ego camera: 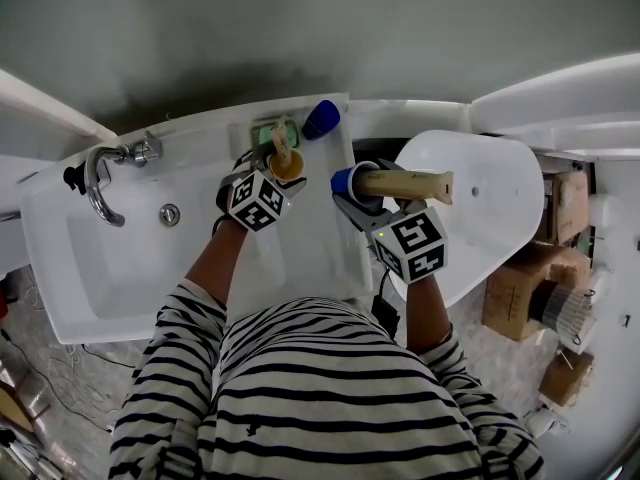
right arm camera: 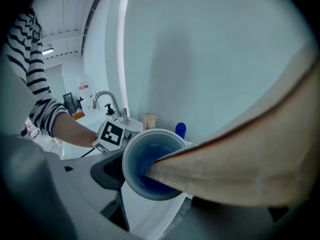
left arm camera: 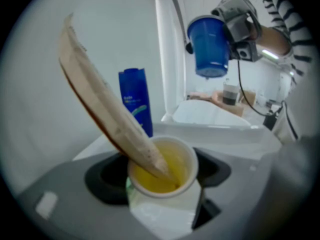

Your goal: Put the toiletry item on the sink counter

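Your left tool (ego camera: 283, 173) clamped the yellow cup (left arm camera: 184, 160), your right tool (ego camera: 352, 196) the blue cup (right arm camera: 137, 159); only the head view showed the drain (ego camera: 170, 214).

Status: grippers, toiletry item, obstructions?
Left gripper shut on round yellow cup holding beige tube. Right gripper shut on round blue cup, aloft. Blue bottle on counter.

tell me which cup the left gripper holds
The yellow cup; the blue cup is in the right gripper.
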The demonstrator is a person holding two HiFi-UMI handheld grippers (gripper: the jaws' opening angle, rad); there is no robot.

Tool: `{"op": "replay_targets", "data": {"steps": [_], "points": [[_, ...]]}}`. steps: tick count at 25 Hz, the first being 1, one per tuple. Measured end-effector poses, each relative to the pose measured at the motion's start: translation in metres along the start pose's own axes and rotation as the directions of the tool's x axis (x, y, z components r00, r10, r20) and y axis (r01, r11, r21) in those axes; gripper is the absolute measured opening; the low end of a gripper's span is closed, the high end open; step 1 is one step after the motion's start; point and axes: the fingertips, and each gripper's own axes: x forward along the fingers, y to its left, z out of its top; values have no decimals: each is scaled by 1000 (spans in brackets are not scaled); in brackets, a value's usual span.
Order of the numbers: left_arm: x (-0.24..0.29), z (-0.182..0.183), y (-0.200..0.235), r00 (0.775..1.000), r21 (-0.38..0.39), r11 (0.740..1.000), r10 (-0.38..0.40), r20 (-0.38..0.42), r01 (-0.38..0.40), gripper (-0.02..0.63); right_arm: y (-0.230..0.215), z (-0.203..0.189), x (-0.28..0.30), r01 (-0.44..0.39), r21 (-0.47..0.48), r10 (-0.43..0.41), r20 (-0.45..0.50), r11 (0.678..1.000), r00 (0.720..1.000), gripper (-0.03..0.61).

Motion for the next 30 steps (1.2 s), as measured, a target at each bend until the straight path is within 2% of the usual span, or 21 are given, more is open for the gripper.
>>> {"op": "replay_targets", "data": {"steps": [8, 16, 30], "points": [[3, -5, -1, 1000, 14, 1000, 5, 2, -5, 385, 2, 1, 6, -7, 0, 7, -2, 1000, 1000, 354], [-4, 0, -1, 999, -4, 1000, -2, 34, 2, 430, 1, 1, 8, -10, -1, 10, -8, 1000, 1000, 354], [-44, 10, 8, 994, -44, 998, 57, 90, -53, 430, 1, -5, 26, -15, -46, 13, -42, 999, 999, 354]]}}
